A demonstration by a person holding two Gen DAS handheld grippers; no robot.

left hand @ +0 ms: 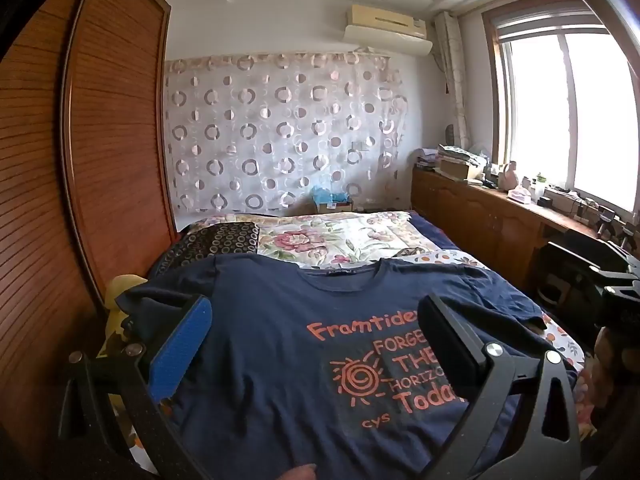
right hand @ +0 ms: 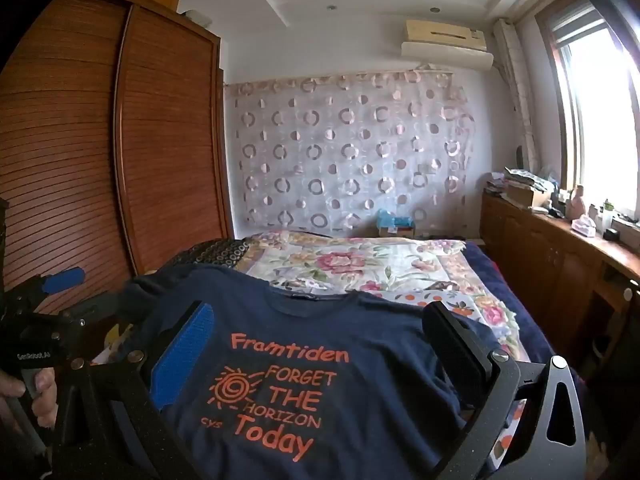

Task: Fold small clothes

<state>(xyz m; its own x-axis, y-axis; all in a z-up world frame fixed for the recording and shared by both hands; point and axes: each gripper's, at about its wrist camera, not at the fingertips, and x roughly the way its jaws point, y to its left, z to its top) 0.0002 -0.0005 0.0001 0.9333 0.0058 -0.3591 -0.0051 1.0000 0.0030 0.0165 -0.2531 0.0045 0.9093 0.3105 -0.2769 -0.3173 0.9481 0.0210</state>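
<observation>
Folding has not begun: the navy T-shirt [right hand: 304, 364] lies flat, print up, on the near end of the bed [right hand: 400, 264], sleeves seemingly spread (the right one looks rumpled). The left gripper [left hand: 316, 344] and right gripper [right hand: 316, 356] hover over it, jaws wide, holding nothing

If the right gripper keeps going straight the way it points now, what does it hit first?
Most likely the navy T-shirt spread on the bed: the right gripper, jaws wide open, tilts slightly down over its orange print. Depth is unclear, so it may touch nearer the collar.
</observation>
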